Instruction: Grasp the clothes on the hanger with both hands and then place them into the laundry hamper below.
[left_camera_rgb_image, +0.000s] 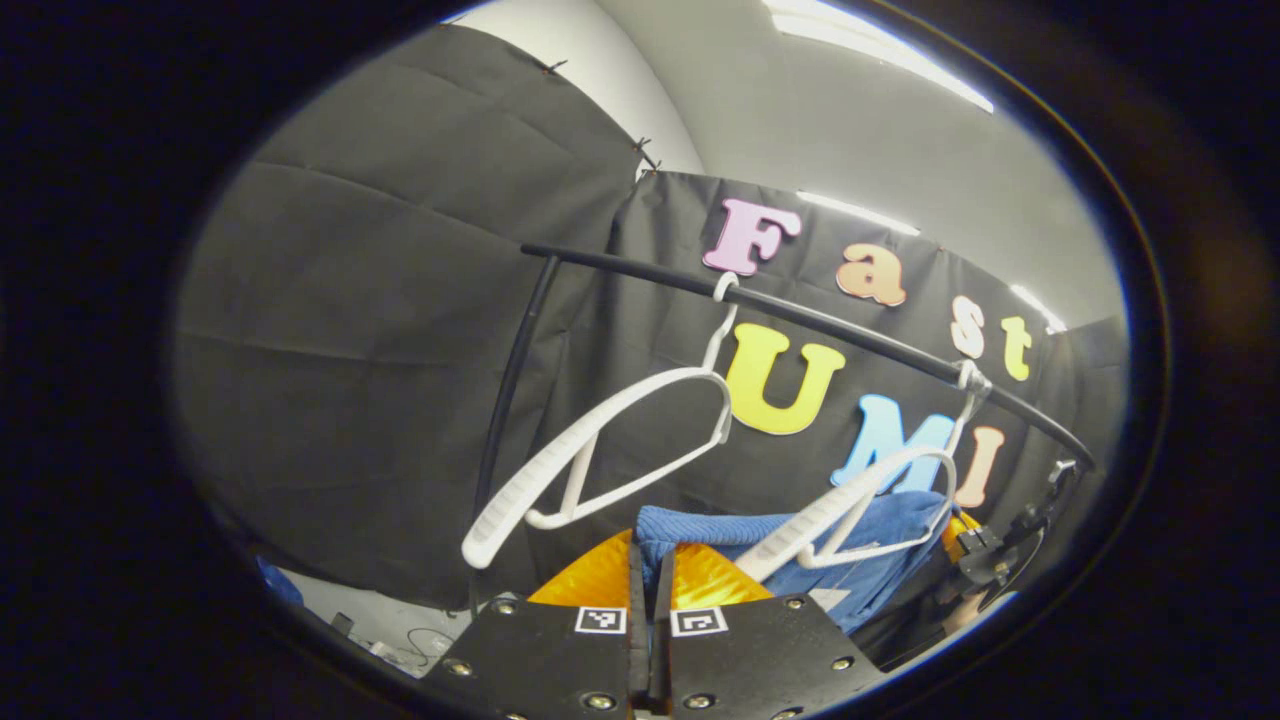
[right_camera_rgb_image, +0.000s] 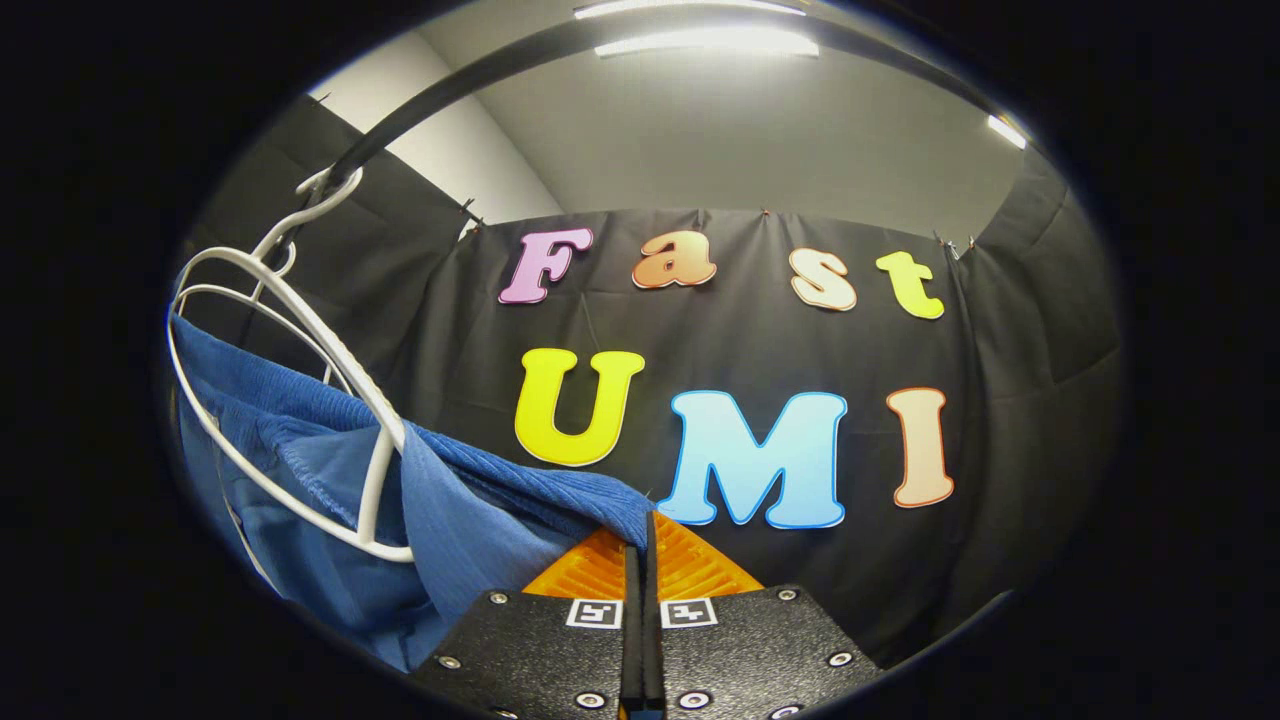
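Both grippers clamp a blue garment: the left gripper (left_camera_rgb_image: 650, 560) and right gripper (right_camera_rgb_image: 646, 535) each pinch its edge as it drapes a white hanger (right_camera_rgb_image: 300, 400) on the black rail (left_camera_rgb_image: 800, 315).

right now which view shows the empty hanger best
The left gripper view: the empty hanger hangs whole from the rail, beside the hanger over the blue garment. The right gripper view shows that garment's hanger.

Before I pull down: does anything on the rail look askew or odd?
Yes. The blue garment is already half off its white hanger, bunched and pinched at both the left gripper and the right gripper. The empty hanger on the black rail hangs tilted, swung to one side.
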